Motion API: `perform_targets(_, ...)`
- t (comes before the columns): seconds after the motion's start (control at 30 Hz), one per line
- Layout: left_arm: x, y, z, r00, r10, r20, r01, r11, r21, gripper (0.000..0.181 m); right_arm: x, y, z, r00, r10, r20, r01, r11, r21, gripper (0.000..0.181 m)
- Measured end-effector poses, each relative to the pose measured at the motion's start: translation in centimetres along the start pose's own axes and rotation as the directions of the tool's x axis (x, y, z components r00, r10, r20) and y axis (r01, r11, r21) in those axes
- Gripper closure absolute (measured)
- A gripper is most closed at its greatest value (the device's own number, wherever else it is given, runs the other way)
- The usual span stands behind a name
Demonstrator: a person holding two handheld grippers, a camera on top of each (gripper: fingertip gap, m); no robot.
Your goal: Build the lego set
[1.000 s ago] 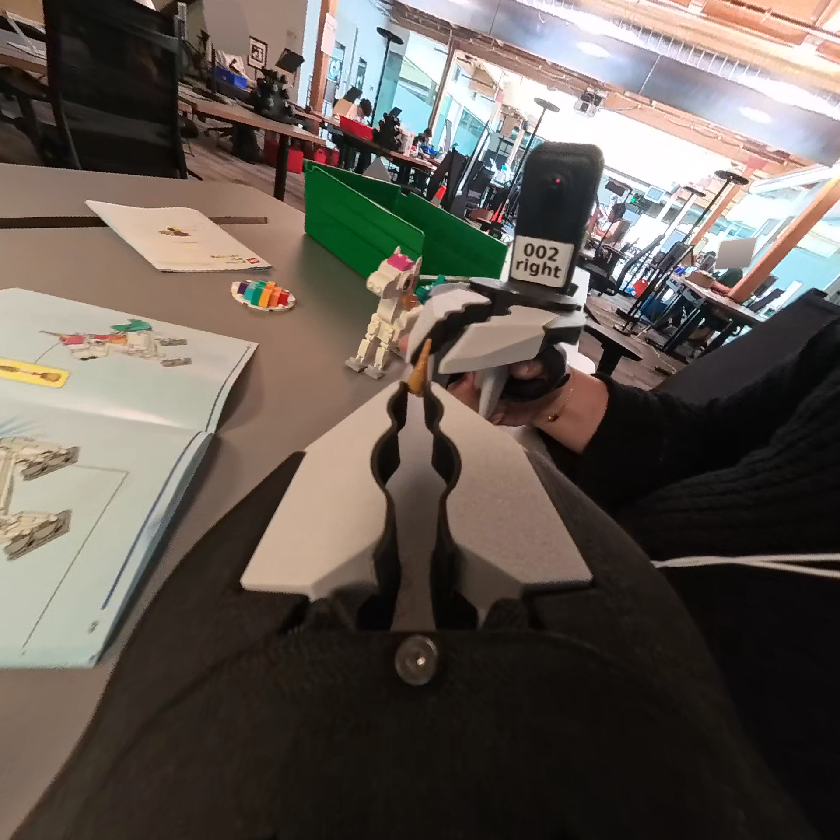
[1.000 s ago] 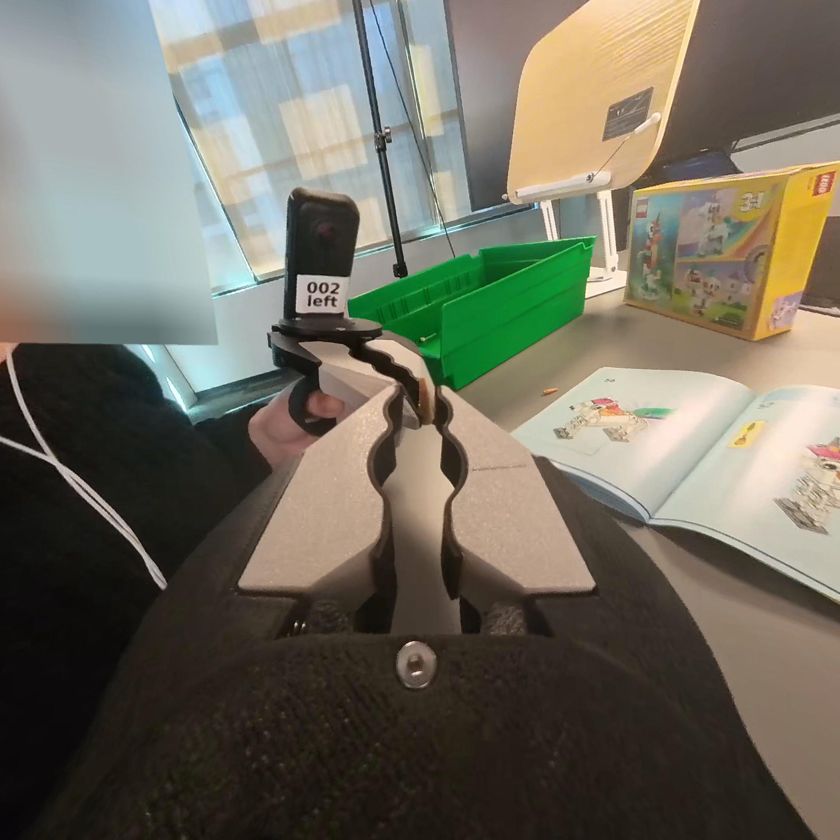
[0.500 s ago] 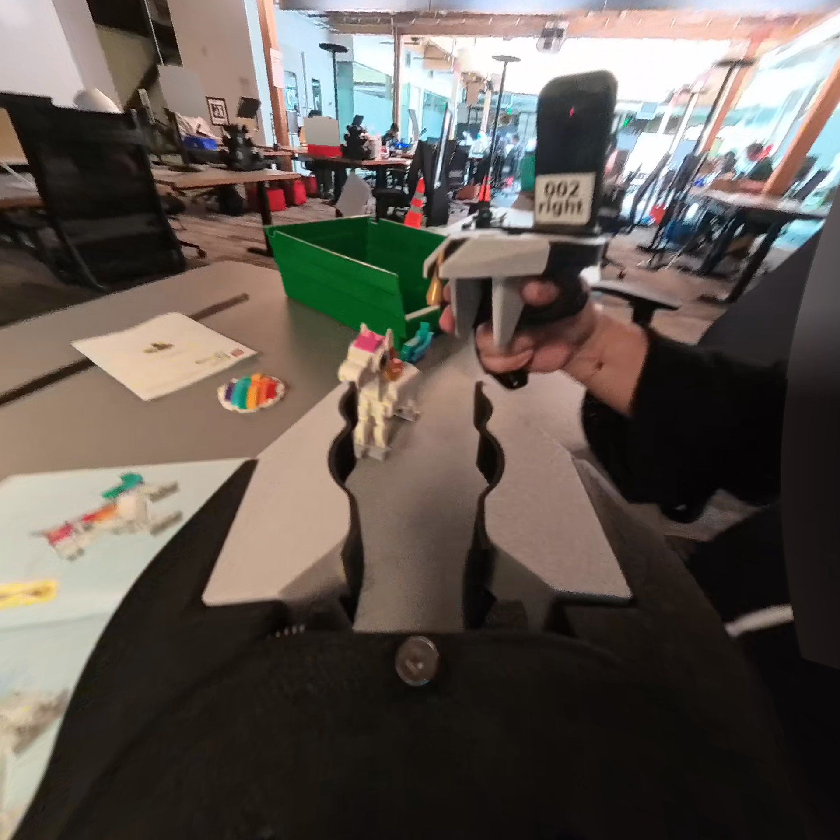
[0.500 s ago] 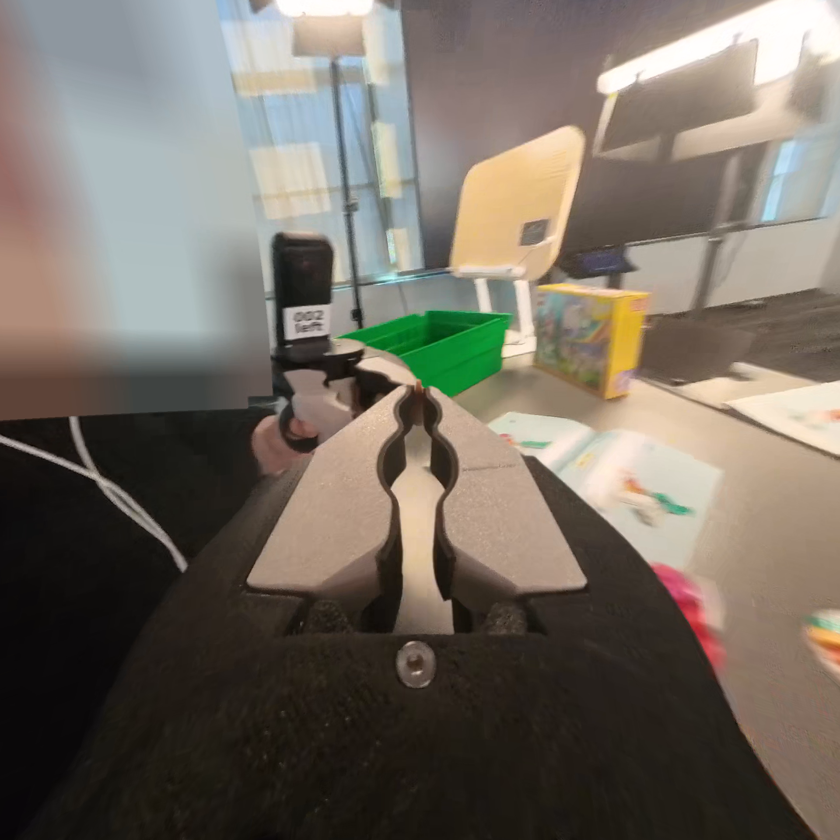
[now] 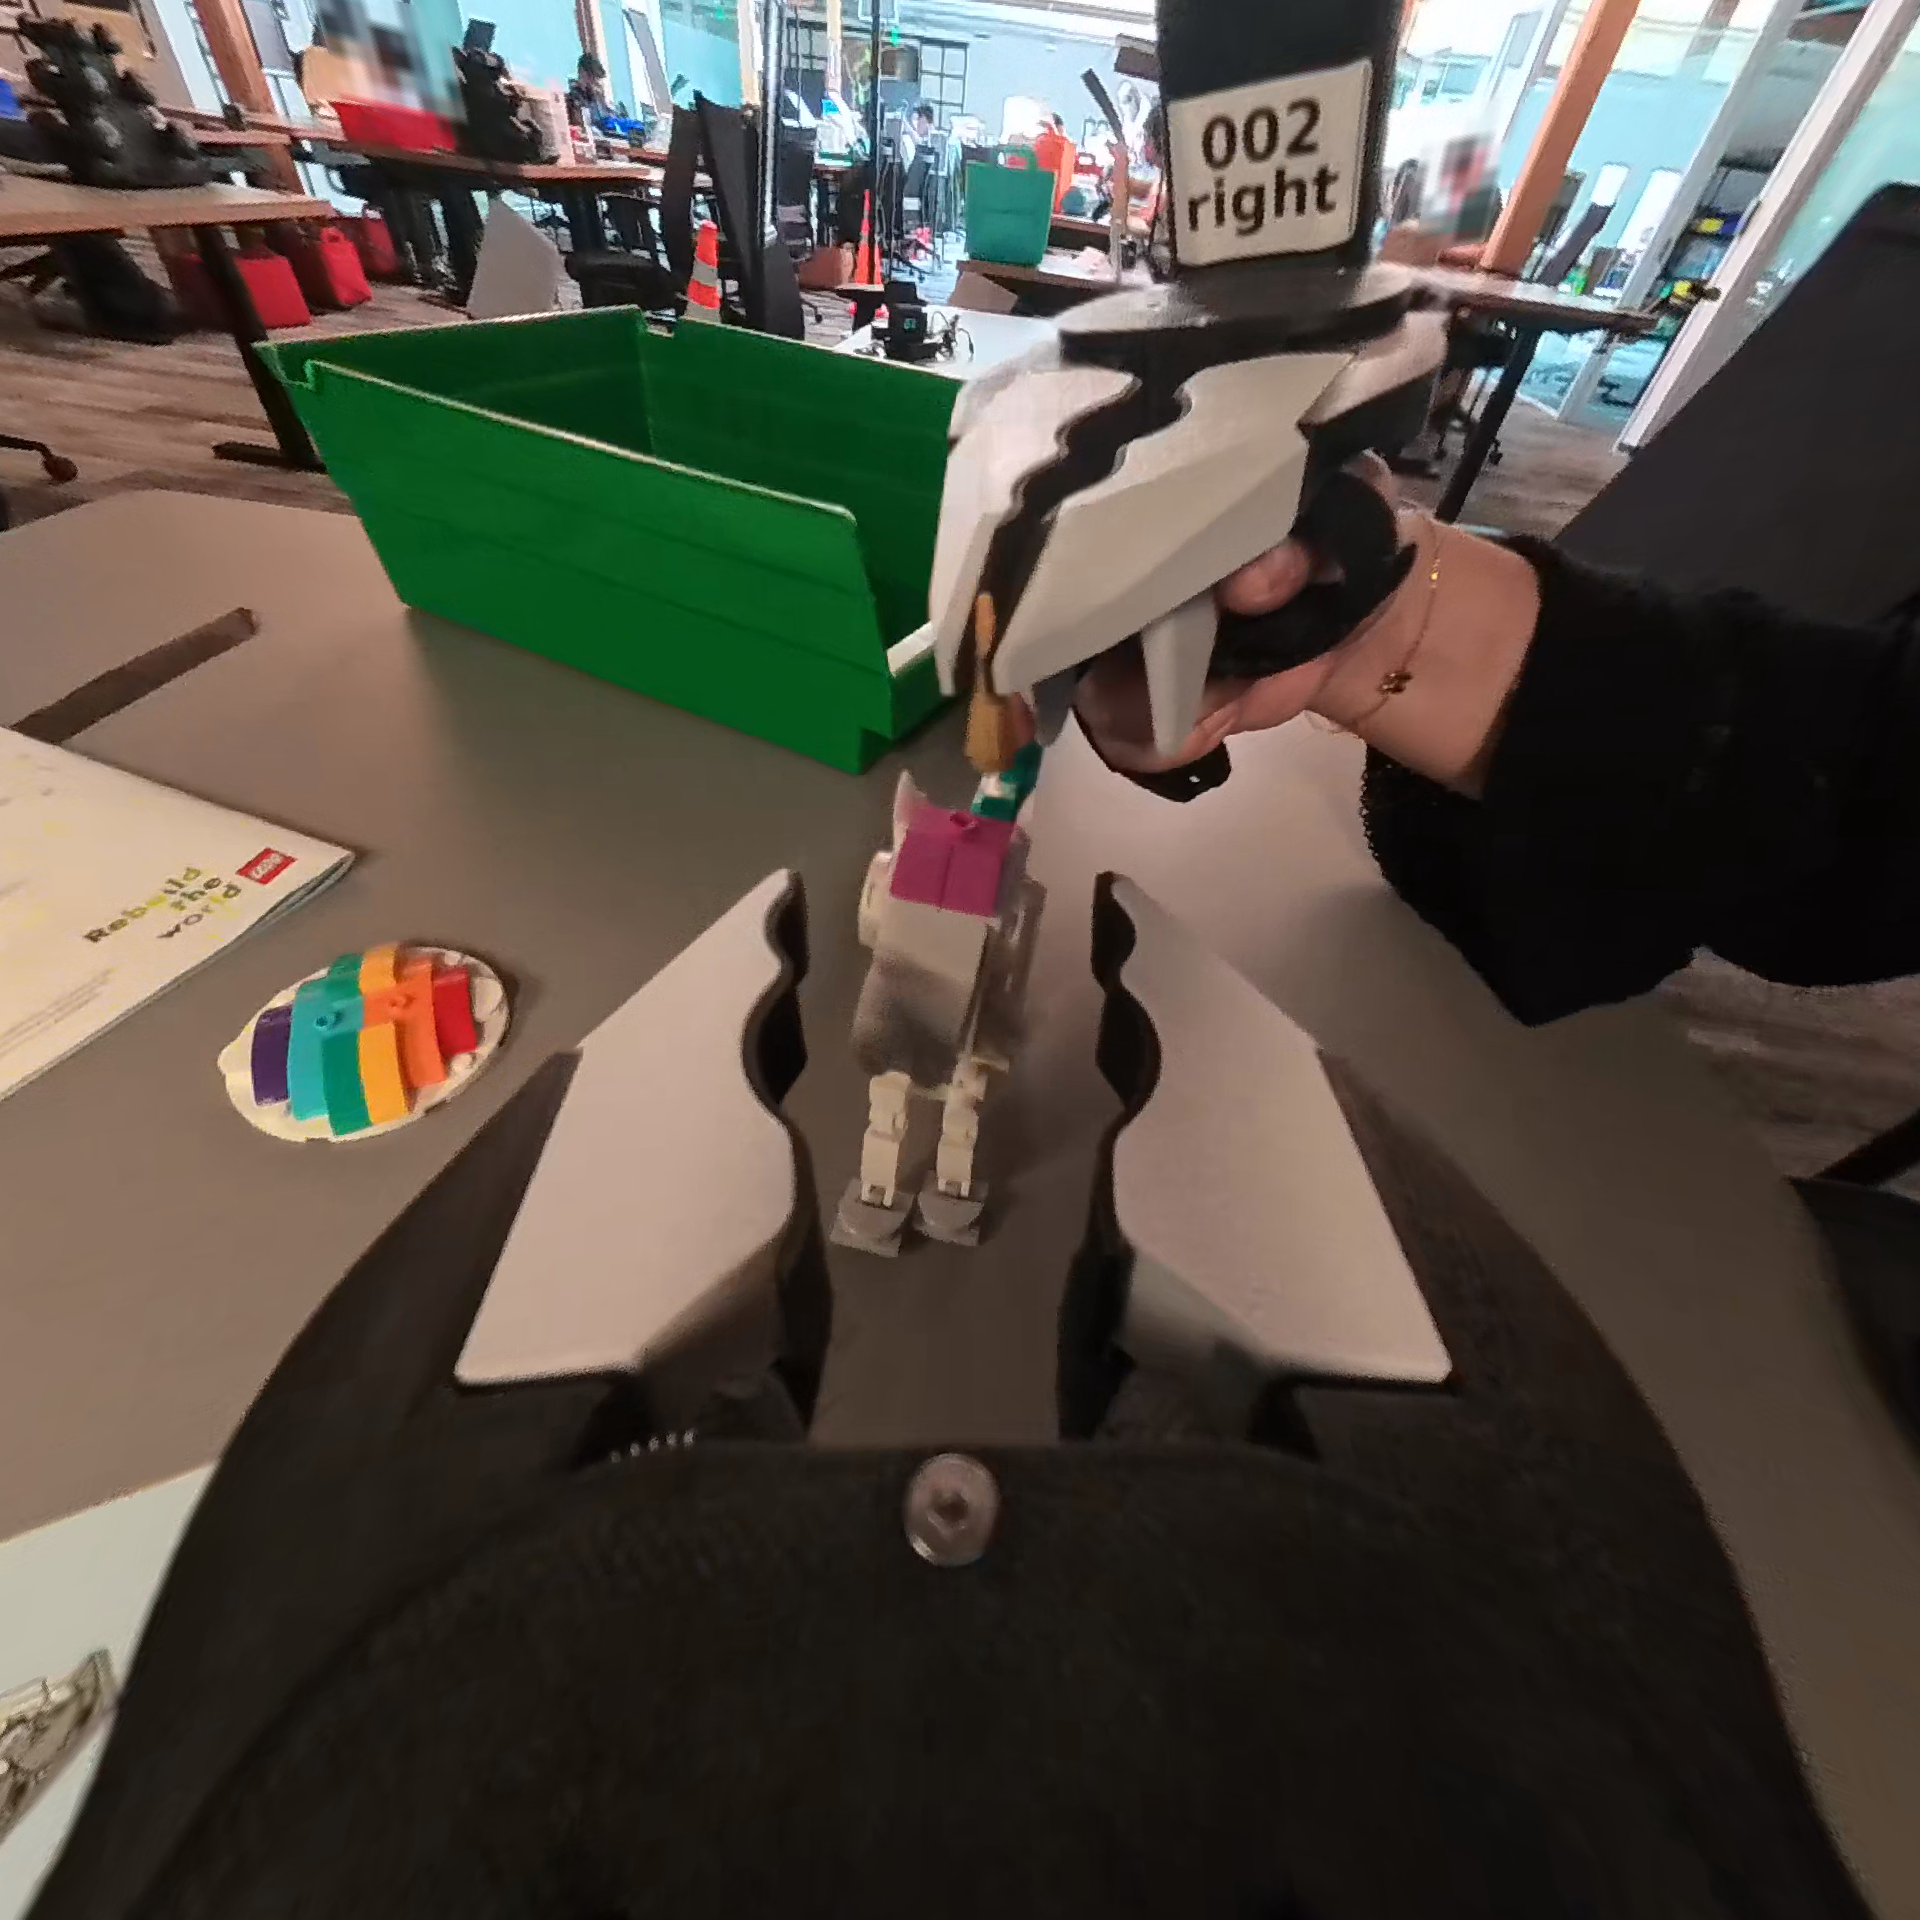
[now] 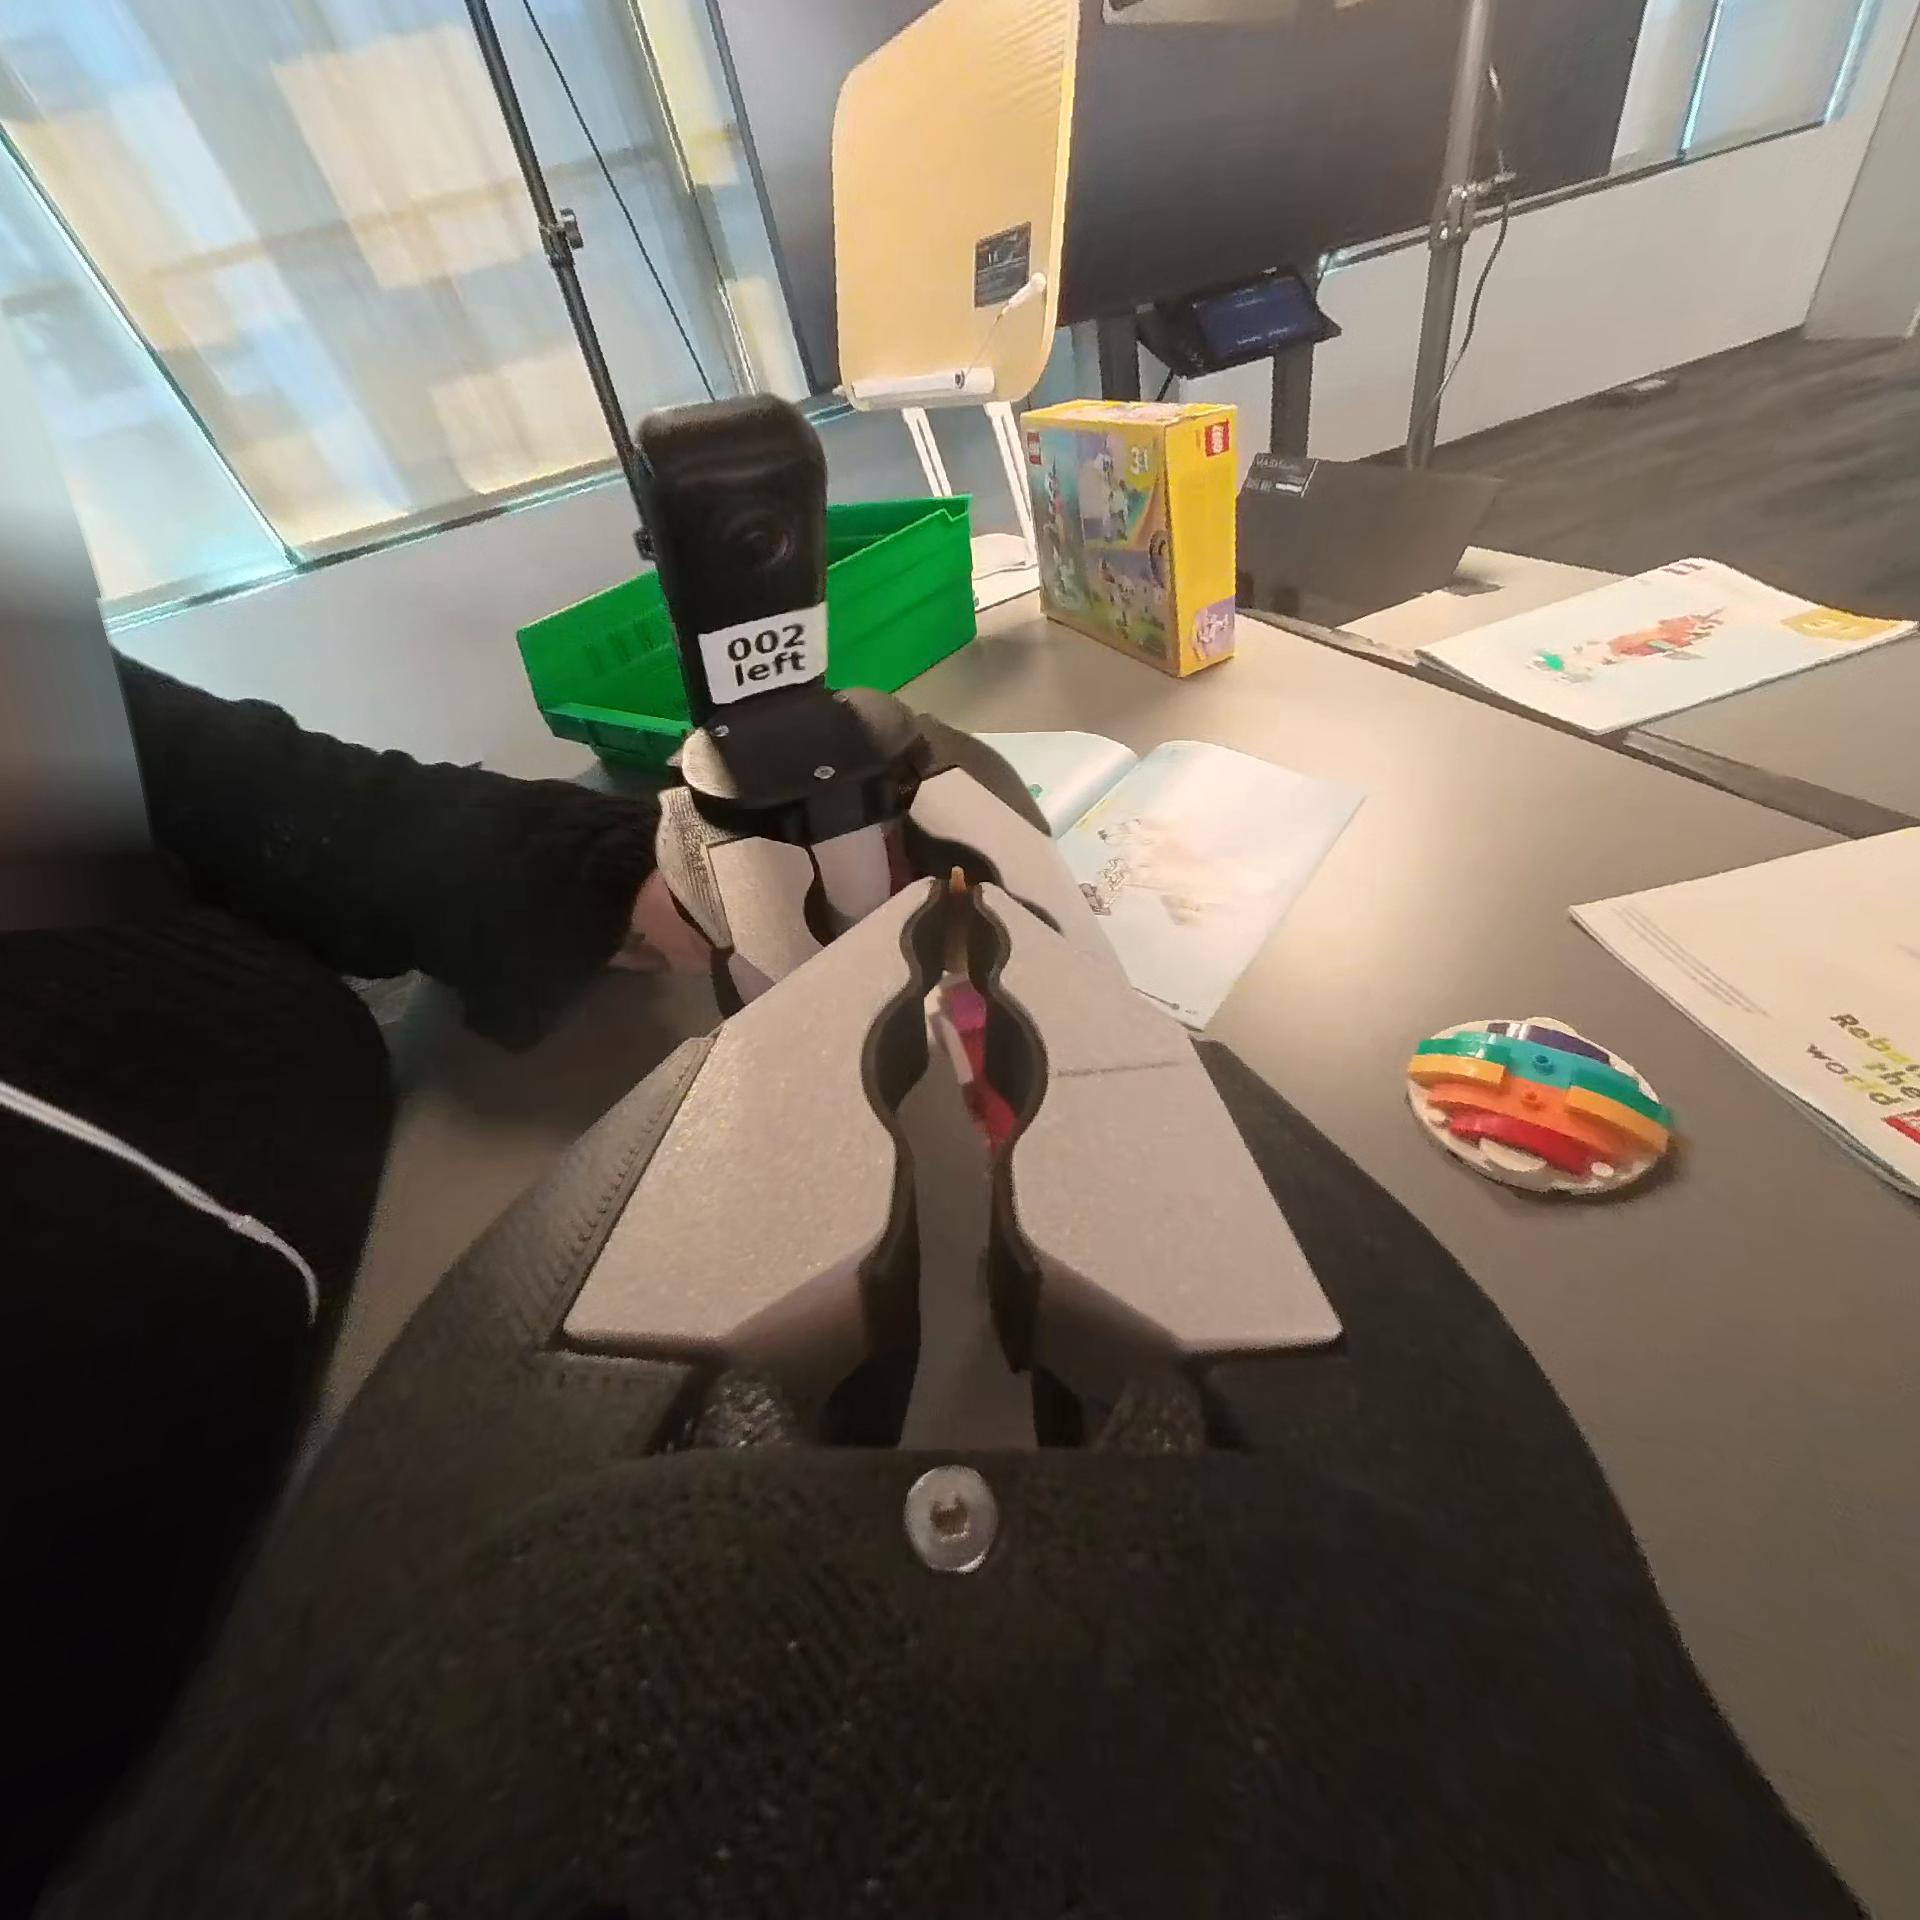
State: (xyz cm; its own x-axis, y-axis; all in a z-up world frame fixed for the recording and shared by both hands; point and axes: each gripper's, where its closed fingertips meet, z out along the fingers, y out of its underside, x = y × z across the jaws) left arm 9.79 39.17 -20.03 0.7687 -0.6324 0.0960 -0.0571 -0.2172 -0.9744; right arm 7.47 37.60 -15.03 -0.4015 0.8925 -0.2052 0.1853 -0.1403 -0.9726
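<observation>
Unicorn (image 5: 940, 1023) stood upright on grey table (image 5: 540, 790), between the wide-open fingers of left gripper (image 5: 943, 914), not touched by them. Right gripper (image 5: 987, 681) hung just above its head, jaws clamped on a tan horn (image 5: 983, 694), tip close to the pink head bricks. Rainbow disc (image 5: 366, 1041) lay left, green bin (image 5: 623, 520) behind, booklet (image 5: 125, 894) nearby.

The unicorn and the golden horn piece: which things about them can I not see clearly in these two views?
- Contact between golden horn and unicorn: left wrist view, motion blur; whether it is seated cannot be told.
- Unicorn in the right wrist view: only a pink and white sliver shows; the right gripper hides the rest.
- Unicorn's body and tail: left wrist view, blurred, rear hidden behind its head.
- Green bin contents: its walls hide them.
</observation>
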Motion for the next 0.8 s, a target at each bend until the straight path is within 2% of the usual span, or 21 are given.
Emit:
perform_targets(0.2, 0.26, 0.9, 0.95, 0.999, 0.019, -0.043, -0.021, 0.999, -0.046, 0.135, 0.46, 0.47, 0.0, 1.0, -0.02, 0.002, 0.02, 1.0, -0.009, 0.18)
perform_targets(0.3, 0.12, 0.81, 0.92, 0.999, 0.02, -0.045, -0.021, 0.999, -0.036, 0.151, 0.55, 0.68, -0.02, 1.0, -0.028, 0.001, 0.028, 1.0, -0.013, 0.18)
perform_targets(0.5, 0.0, 0.81, 0.63, 0.997, -0.02, -0.07, 0.018, 0.999, -0.034, 0.153, 0.45, 0.8, 0.29, 0.998, -0.062, -0.006, 0.062, 0.998, -0.022, 0.18)
perform_targets(0.8, 0.39, 0.74, 0.31, 0.998, 0.015, -0.068, -0.018, 0.998, -0.054, 0.153, 0.2, 0.61, 0.77, 0.996, -0.093, 0.005, 0.093, 0.995, -0.046, 0.181)
